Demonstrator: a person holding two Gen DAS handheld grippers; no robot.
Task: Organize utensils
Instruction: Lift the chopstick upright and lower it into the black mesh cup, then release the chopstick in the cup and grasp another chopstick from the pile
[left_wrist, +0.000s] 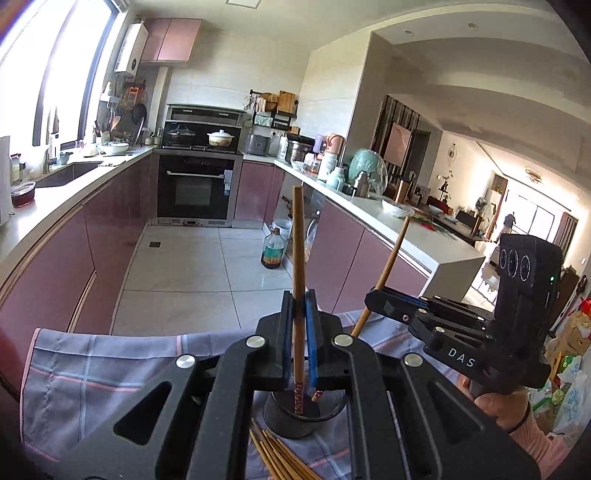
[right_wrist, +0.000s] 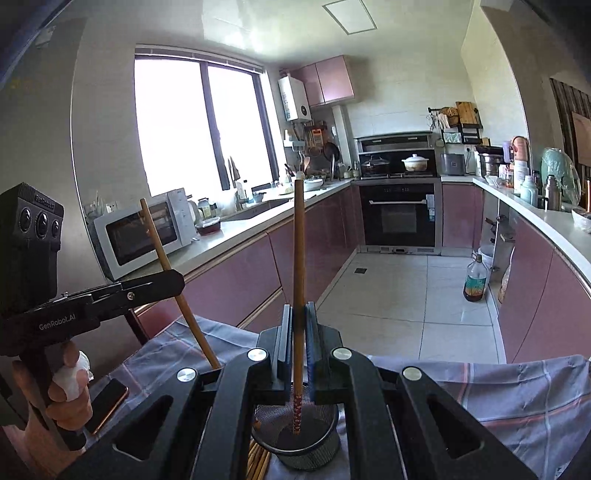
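Each gripper holds one wooden chopstick above a black mesh utensil cup (left_wrist: 295, 415) (right_wrist: 295, 437) that stands on a plaid cloth. My left gripper (left_wrist: 300, 295) is shut on an upright chopstick (left_wrist: 298, 240), whose patterned lower end dips into the cup's mouth. In the right wrist view the left gripper (right_wrist: 177, 277) is at the left, its chopstick (right_wrist: 162, 251) slanting. My right gripper (right_wrist: 298, 308) is shut on another upright chopstick (right_wrist: 299, 240), whose patterned end is also in the cup. From the left wrist view the right gripper (left_wrist: 373, 295) is at the right with its chopstick (left_wrist: 391, 258) tilted.
Several loose chopsticks (left_wrist: 273, 458) (right_wrist: 256, 461) lie on the cloth (left_wrist: 92, 369) (right_wrist: 517, 398) beside the cup. A phone (right_wrist: 107, 406) lies on the cloth at the left. Beyond are kitchen counters, an oven (left_wrist: 195, 184), a microwave (right_wrist: 140, 229) and an oil bottle (left_wrist: 273, 251) on the floor.
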